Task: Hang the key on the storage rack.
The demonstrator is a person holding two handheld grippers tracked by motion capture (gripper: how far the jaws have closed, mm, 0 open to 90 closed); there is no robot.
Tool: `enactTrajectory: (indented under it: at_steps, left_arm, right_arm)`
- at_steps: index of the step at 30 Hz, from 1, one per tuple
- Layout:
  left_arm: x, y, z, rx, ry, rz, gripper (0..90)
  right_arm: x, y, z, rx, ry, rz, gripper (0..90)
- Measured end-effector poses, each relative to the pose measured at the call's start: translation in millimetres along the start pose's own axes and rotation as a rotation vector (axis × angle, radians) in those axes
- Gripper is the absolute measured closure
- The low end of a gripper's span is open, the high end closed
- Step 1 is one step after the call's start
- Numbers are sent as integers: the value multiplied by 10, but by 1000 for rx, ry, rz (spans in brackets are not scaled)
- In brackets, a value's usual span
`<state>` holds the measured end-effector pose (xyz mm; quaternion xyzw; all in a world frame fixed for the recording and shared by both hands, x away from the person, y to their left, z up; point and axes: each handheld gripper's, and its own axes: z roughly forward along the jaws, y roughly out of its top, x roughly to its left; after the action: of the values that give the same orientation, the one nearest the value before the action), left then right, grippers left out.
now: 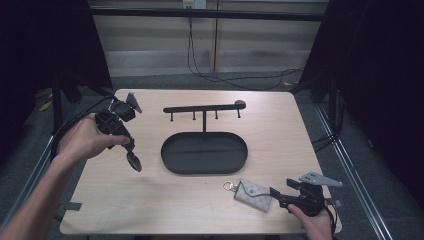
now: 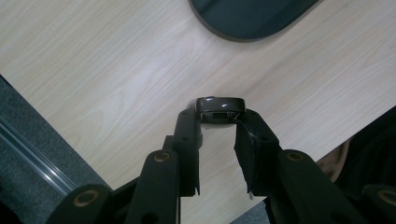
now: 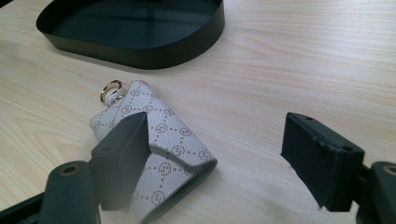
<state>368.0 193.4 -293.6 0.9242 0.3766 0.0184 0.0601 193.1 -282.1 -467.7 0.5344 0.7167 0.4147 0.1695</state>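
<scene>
The right tongs [image 1: 278, 196] stand open low over the desk [image 1: 150, 200], the patterned key pouch [image 1: 254, 194] lying partly between their jaws. Farther off, the left tongs [image 1: 133, 156] clamp a small black fob [image 2: 220, 109] above the desk, the oval tray [image 1: 204, 152] just beyond.

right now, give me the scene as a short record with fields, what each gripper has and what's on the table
left gripper: shut on a small black oval object, held above the table
right gripper: open, low at the near edge, jaws either side of the key pouch, not pressing it
key pouch: grey, patterned, lying flat, metal ring toward the tray
tray: black oval, mid-table
hook rack: black, rising from the tray's far side, nothing hung on it
</scene>
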Motion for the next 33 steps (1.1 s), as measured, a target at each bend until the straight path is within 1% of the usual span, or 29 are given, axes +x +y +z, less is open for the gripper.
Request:
enactTrajectory:
  at_steps: [2,4,5,6,8,9,10,14,17,21,23,26,29,31,33]
  left_arm:
    - [-38,40,-12,0,-3,11,707]
    - [-72,62,-26,-13,-5,17,707]
    - [-95,77,-23,-8,-1,21,707]
    - [-118,98,-14,-1,-3,34,707]
    - [-149,127,-7,0,-1,32,707]
    - [-163,151,-7,-1,-7,34,707]
    - [-165,164,-11,-4,-7,38,707]
    - [-194,236,-26,-11,-14,32,707]
    - [-229,282,-25,-13,-26,38,707]
    - [-311,345,-16,-4,-27,60,707]
    - [-327,382,-25,-7,-40,64,708]
    - [-342,441,-42,-10,-36,51,707]
    - [-329,494,-63,-18,-38,28,707]
    - [-318,530,-59,-10,-38,22,707]
    - [-312,562,-55,-18,-41,14,707]
  right_arm:
    - [0,0,1,-1,1,-1,234]
    - [0,0,0,0,3,-2,234]
    - [1,-1,0,-1,3,-2,234]
    - [2,-1,1,1,2,-3,234]
    - [3,0,4,3,2,-3,234]
    - [3,-1,5,2,2,-6,234]
    - [5,0,1,2,3,-5,234]
    - [6,0,2,1,1,-3,234]
    - [5,0,2,2,3,-5,234]
    - [6,0,6,4,4,-8,234]
    - [6,1,7,5,5,-10,234]
    - [7,0,4,3,4,-11,234]
    - [5,0,8,5,5,-12,234]
    - [7,0,9,5,6,-15,234]
    - [10,1,11,7,4,-16,234]
